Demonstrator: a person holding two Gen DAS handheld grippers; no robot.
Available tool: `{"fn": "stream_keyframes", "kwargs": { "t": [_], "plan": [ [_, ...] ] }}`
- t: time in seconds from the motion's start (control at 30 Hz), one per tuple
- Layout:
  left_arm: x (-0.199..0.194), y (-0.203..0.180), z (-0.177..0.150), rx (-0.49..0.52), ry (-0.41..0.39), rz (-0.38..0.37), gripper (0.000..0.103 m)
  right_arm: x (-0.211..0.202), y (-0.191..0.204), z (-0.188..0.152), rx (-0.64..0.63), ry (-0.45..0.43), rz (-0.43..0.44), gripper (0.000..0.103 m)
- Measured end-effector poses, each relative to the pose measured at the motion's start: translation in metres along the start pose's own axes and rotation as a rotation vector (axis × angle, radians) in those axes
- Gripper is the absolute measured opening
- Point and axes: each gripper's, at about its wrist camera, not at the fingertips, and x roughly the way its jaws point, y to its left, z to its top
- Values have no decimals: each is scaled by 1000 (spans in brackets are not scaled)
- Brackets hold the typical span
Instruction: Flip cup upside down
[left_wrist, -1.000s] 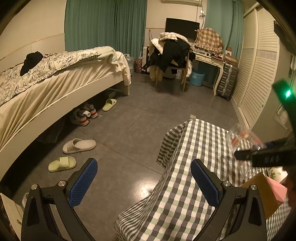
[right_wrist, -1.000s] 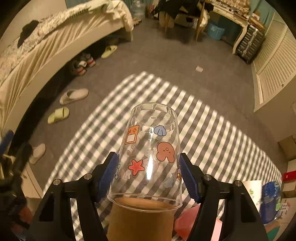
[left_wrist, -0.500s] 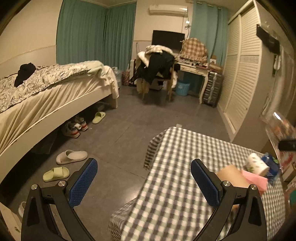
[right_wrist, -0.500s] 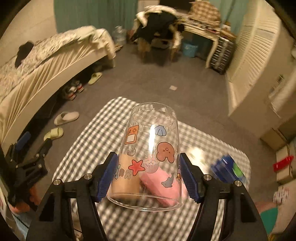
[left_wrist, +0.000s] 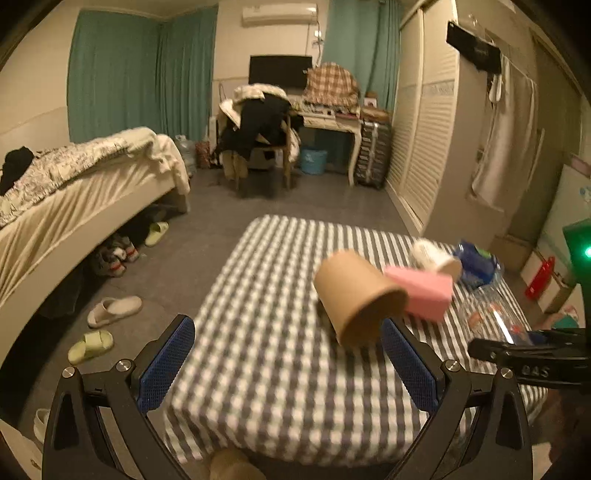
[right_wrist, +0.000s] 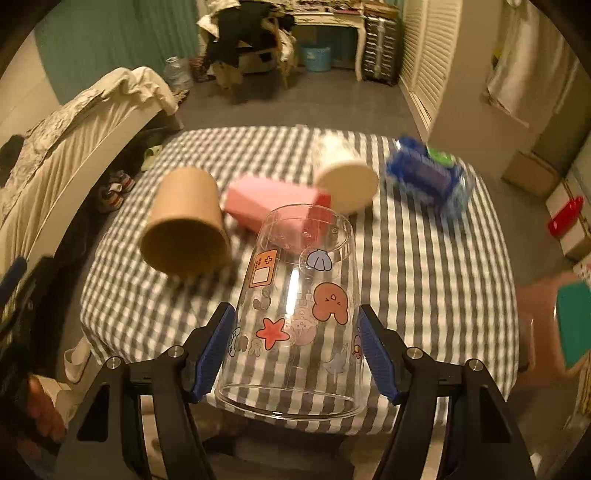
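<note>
My right gripper (right_wrist: 297, 347) is shut on a clear plastic cup (right_wrist: 295, 310) with cartoon stickers. The cup lies along the fingers, its base pointing away from me and its open mouth toward the camera, above the near part of the checked table (right_wrist: 424, 258). The cup also shows at the right edge of the left wrist view (left_wrist: 491, 314), beside the right gripper's body. My left gripper (left_wrist: 288, 363) is open and empty above the table's near left edge (left_wrist: 258, 369).
On the table a brown paper cup (right_wrist: 184, 225) lies on its side, with a pink box (right_wrist: 273, 203), a white cup on its side (right_wrist: 343, 173) and a blue packet (right_wrist: 428, 177) behind. A bed (left_wrist: 74, 192) stands left, slippers (left_wrist: 114, 306) on the floor.
Both grippers have moved back toward the near side of the table. The right gripper still holds the cup, now lower and over the table's front part. The left gripper stays open.
</note>
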Motion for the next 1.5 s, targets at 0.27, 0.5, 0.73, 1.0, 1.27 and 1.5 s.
{"fn": "stream_keyframes", "kwargs": {
  "t": [0.27,0.5,0.73,1.0,1.27,1.5],
  "plan": [
    [-2,-13,-27,5,56,2,103,20,-19,-27,55,1,-52,67],
    [0,-40,-32,22,85,-22,103,31,-35,-41,51,-25,-19,68],
    [3,-67,-23,7,103,-37,103,27,-59,-33,60,-95,66,81],
    [-2,-103,7,7,89,-39,103,-32,-103,-11,49,-229,110,96],
    [4,-153,20,69,110,-71,103,-79,-158,-15,39,-342,-55,103],
    [28,-205,14,176,152,-42,103,-54,-191,-30,62,-318,-45,103]
  ]
}}
